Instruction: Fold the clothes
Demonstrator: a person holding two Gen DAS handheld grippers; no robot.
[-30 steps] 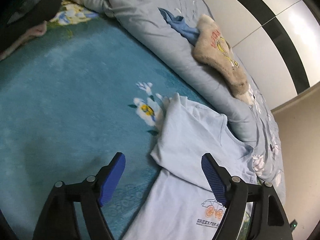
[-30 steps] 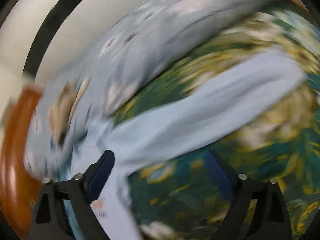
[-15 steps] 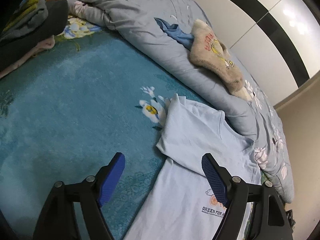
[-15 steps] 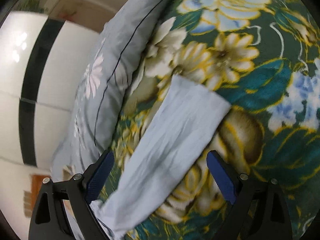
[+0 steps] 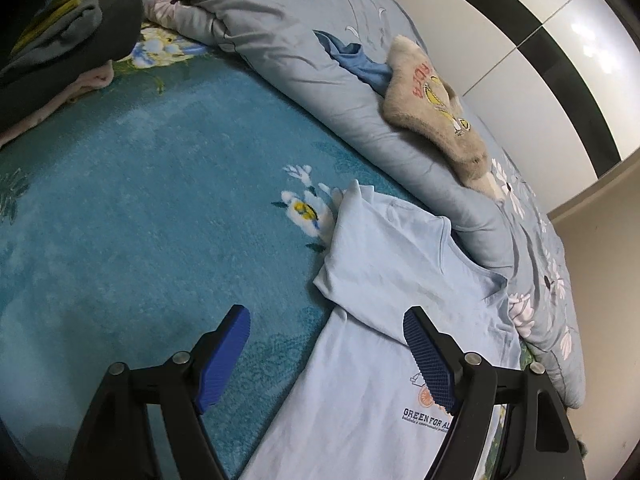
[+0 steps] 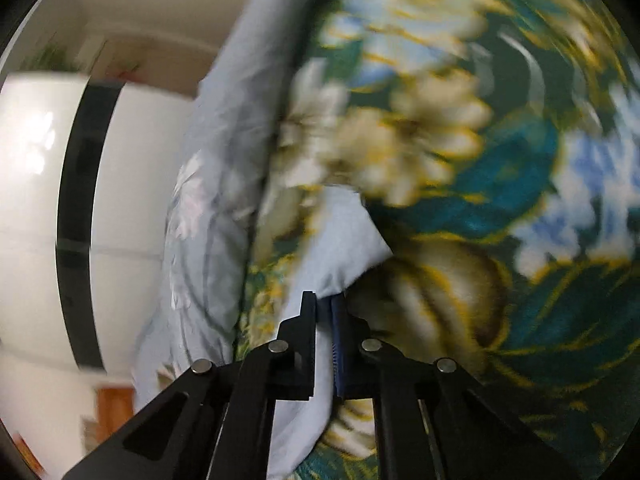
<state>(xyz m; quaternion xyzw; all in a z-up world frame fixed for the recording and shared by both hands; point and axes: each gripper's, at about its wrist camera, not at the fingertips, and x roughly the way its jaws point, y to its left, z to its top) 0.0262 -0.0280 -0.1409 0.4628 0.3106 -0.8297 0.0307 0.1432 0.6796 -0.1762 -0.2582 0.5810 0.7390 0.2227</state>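
A light blue T-shirt [image 5: 400, 264] with an orange print and "GREEN FOR" lettering lies on the teal blanket [image 5: 140, 220], its near sleeve folded across the chest. My left gripper [image 5: 326, 314] hovers open over the shirt's left edge, one blue pad over the blanket, the other over the print, nothing between them. In the blurred right wrist view, my right gripper [image 6: 324, 300] has its jaws closing tight on the shirt's other sleeve [image 6: 344, 240]. The pads pinch the pale cloth, which bunches up above them over the floral bedspread [image 6: 500, 160].
A rolled grey-blue daisy duvet [image 5: 320, 40] runs behind the shirt, with a beige plush cushion [image 5: 436, 108] and a blue cloth on it. A pile of dark clothes [image 5: 60, 52] sits at the far left. A white and black wardrobe [image 5: 540, 40] stands beyond the bed.
My right gripper swung over to the sleeve with its jaws wide, then closed on the cloth. The left gripper stayed open, its view shifting only slightly.
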